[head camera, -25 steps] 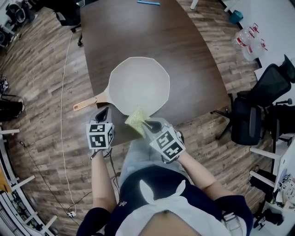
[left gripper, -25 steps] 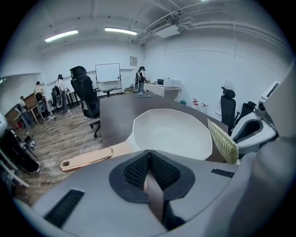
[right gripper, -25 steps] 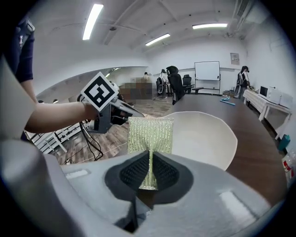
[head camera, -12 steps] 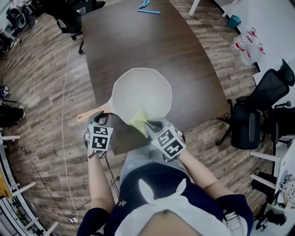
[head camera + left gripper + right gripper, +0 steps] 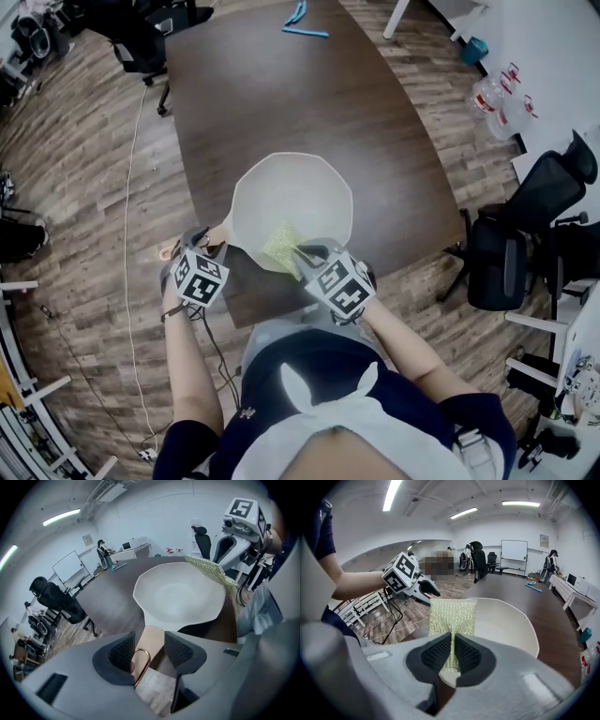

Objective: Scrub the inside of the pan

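Getting set: left gripper (image 5: 147, 651) fingers, just spread, straddle the pan (image 5: 178, 597) handle (image 5: 151, 637), right gripper (image 5: 453, 656) fingers pinch the scrub pad (image 5: 452, 616); next, clamp handle, rub inside.

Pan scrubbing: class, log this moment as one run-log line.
left tongs: open, just been opening, astride pan handle | right tongs: shut on scouring cloth, over near rim of pan

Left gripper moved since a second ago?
Yes: left gripper has come up to the pan handle; its jaws have just been opening and now straddle it.
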The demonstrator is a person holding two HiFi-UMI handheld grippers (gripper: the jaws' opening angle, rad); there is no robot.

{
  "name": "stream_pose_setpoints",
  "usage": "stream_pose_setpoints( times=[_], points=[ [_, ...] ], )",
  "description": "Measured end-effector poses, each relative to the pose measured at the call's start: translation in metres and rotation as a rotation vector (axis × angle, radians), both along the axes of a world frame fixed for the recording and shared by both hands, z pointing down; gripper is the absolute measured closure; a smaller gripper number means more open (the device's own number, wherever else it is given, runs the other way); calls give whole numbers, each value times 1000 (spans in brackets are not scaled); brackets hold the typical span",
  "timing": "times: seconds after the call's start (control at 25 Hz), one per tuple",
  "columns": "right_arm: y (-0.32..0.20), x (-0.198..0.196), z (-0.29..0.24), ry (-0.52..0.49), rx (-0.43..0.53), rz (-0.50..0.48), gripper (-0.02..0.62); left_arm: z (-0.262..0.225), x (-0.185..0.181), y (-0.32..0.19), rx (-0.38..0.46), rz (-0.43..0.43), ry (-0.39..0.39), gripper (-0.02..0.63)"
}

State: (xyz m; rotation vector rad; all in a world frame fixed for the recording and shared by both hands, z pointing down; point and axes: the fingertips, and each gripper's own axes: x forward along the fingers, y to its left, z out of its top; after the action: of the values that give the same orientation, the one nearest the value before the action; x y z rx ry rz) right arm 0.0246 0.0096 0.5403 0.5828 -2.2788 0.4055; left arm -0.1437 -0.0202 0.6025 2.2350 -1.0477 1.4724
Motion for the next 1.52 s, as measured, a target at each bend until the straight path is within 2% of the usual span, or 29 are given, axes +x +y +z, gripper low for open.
stream_pose_setpoints(
  times=[0.24,0.48,0.64,1.08,1.28,1.52],
  points=[
    [-15,-10,12,11,-41,-19,571,15,-4,0,-82,87,-44,402],
    [-21,-20,25,43,-88,-87,571,21,0,2,-140,142,-19,402],
    [-21,-30,37,53,-145,-145,571,23,0,2,-161,157,12,402],
    [-24,-51,75,195,-222,-337,571,28,-1,2,-207,205,40,402],
    [-26,-58,90,218,-260,-364,571,28,-1,0,-211,204,50,402],
    [-19,-69,107,196,-327,-371,571,31,-2,1,-219,193,36,402]
  ],
)
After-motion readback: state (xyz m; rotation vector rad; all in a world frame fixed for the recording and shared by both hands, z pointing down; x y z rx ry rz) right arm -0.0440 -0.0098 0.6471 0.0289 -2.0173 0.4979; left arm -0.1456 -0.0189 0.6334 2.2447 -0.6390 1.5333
